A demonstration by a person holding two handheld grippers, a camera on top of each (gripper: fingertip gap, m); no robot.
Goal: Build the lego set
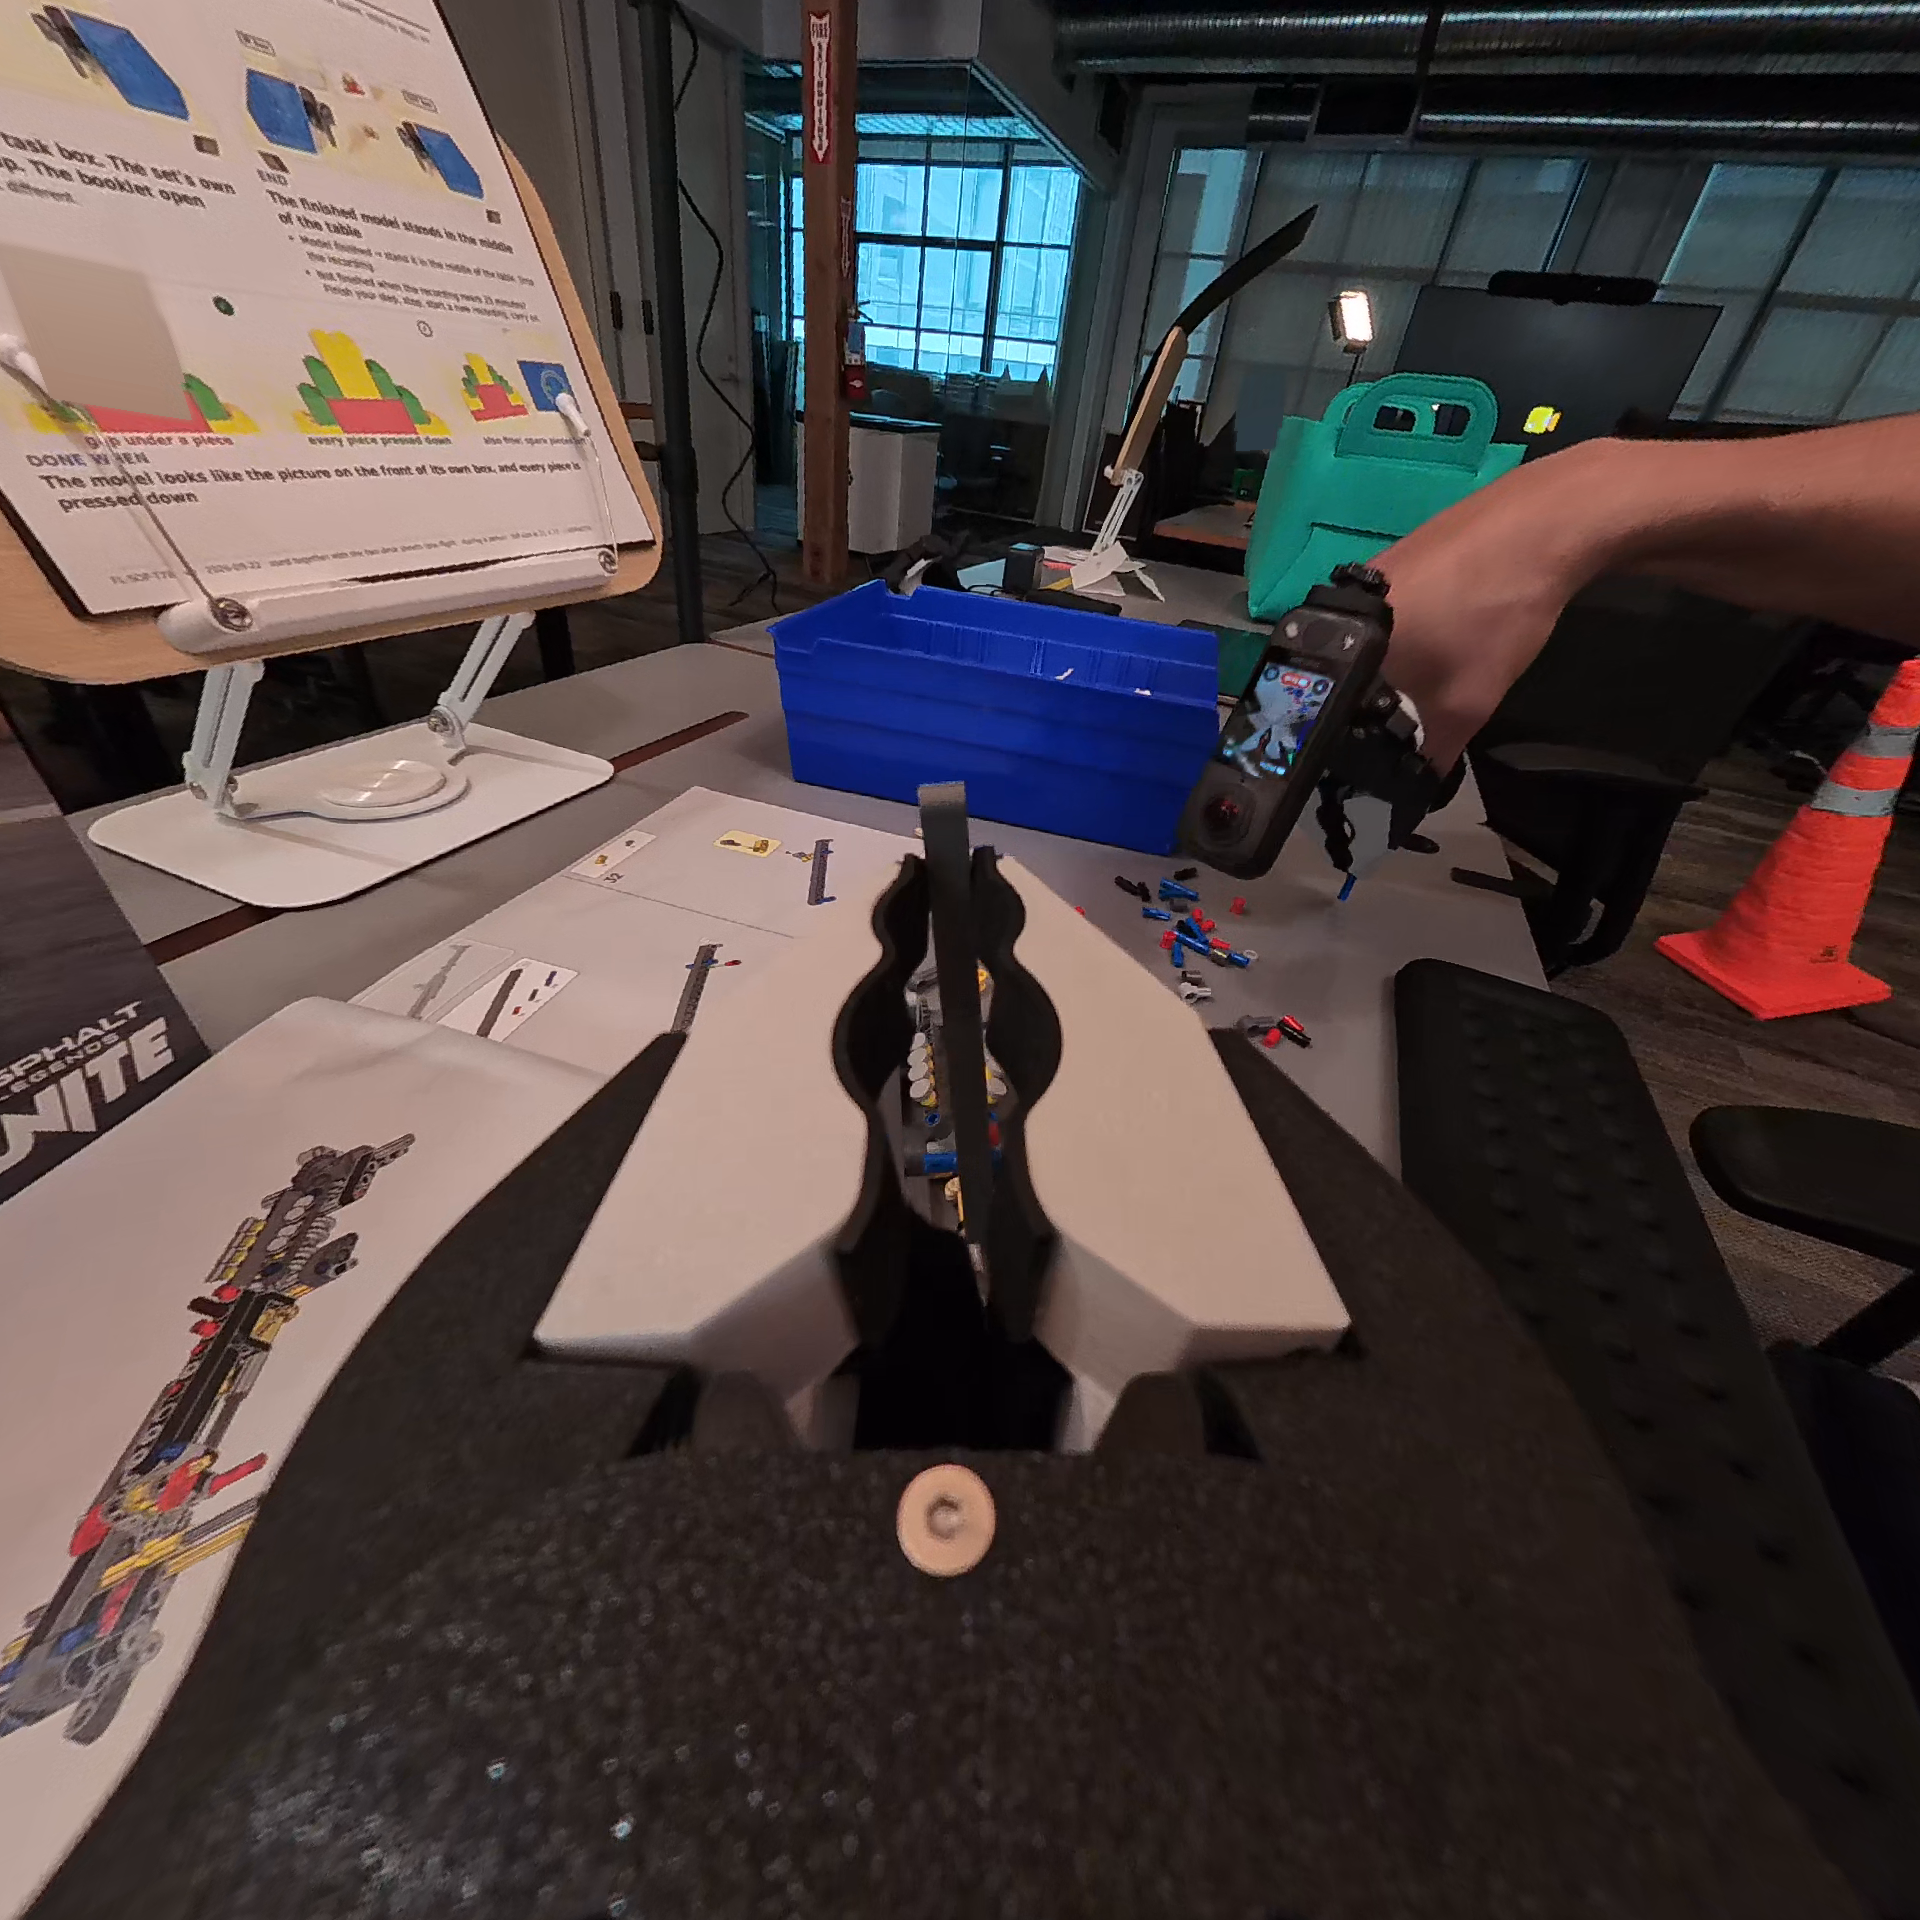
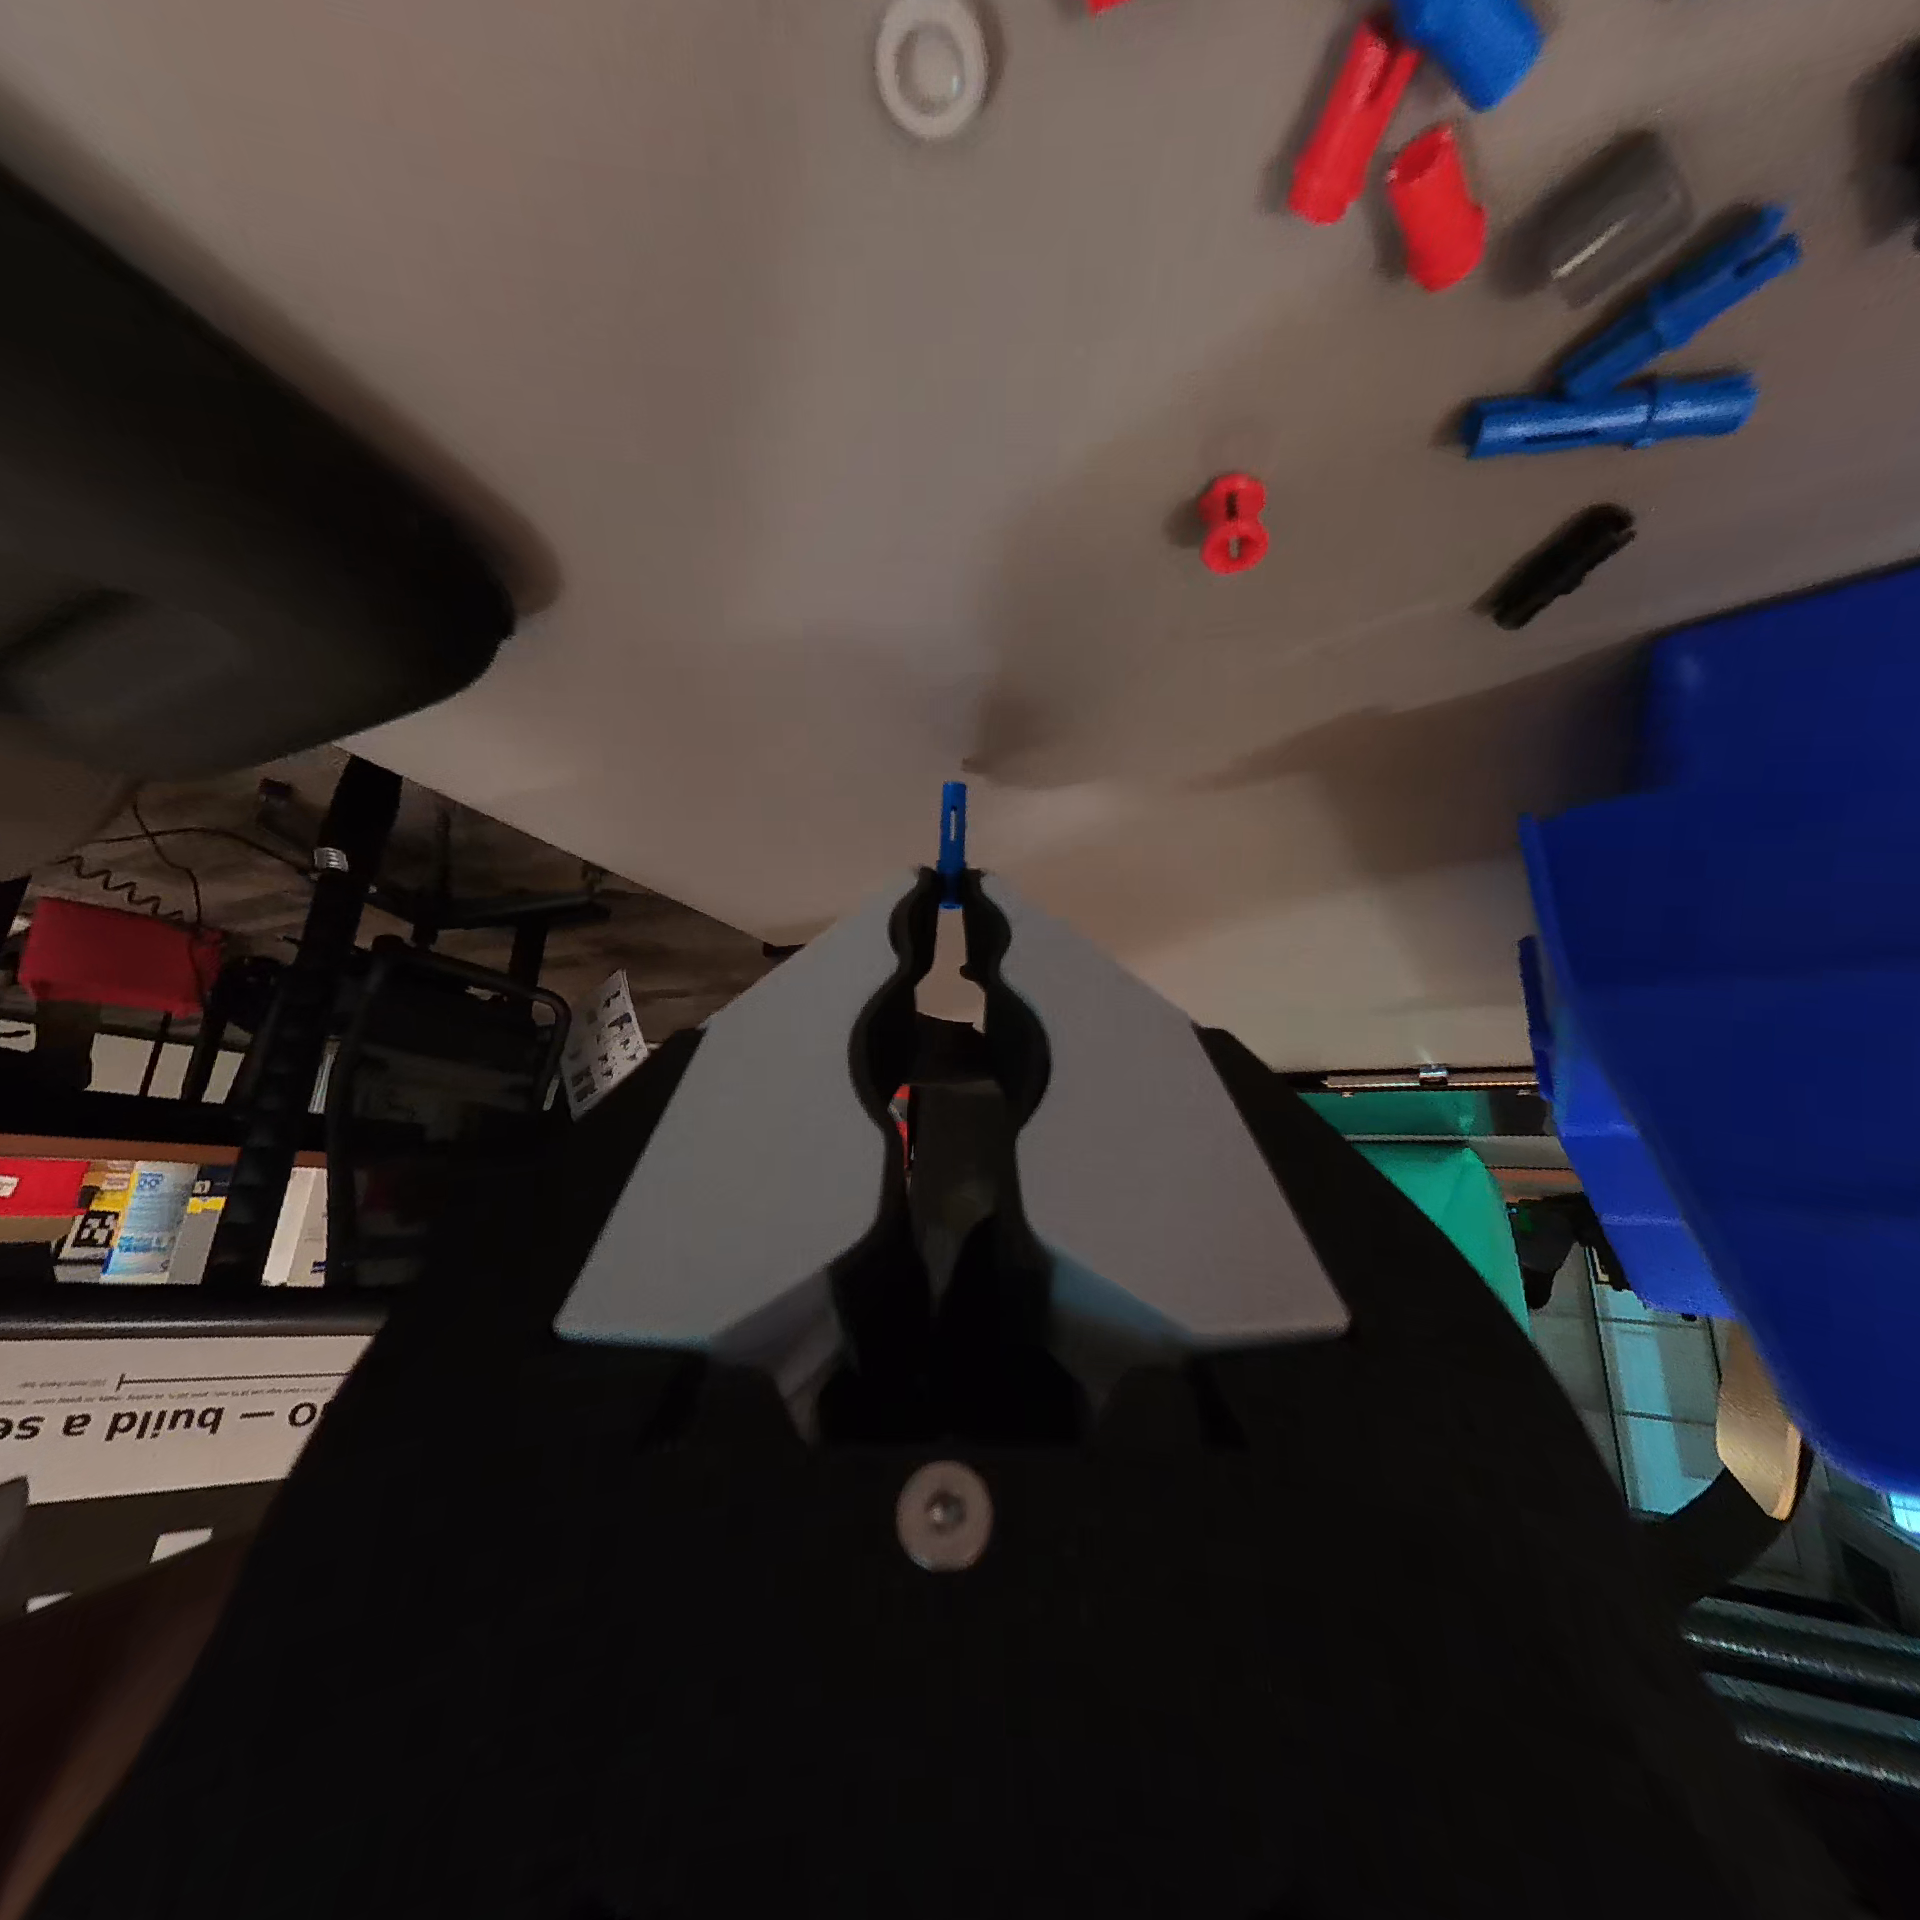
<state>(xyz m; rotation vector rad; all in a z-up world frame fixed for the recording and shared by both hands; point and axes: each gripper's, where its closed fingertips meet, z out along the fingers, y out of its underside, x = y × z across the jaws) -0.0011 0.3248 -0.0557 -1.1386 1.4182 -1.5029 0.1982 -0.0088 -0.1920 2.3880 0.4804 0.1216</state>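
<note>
In the left wrist view my left gripper (image 1: 951,873) is shut on a long dark grey Lego beam (image 1: 948,831) that stands edge-on between the fingers and sticks out past the tips. Yellow, blue and grey parts of a partial build (image 1: 925,1081) show through the finger gaps; I cannot tell whether they join the beam. My right gripper (image 2: 948,883) is shut on a small blue pin (image 2: 951,831) and holds it just off the grey table (image 2: 831,416). It also shows at the right of the left wrist view (image 1: 1351,862), above the loose pieces (image 1: 1195,935).
A blue bin (image 1: 997,707) stands behind the open instruction booklet (image 1: 623,914). A document stand (image 1: 343,790) is at the left. A black chair back (image 1: 1558,1195) and an orange cone (image 1: 1808,862) are at the right. Red (image 2: 1231,523), blue (image 2: 1610,416) and black (image 2: 1555,566) pins lie near the right gripper. Tip to tip, the grippers are about 40 cm apart.
</note>
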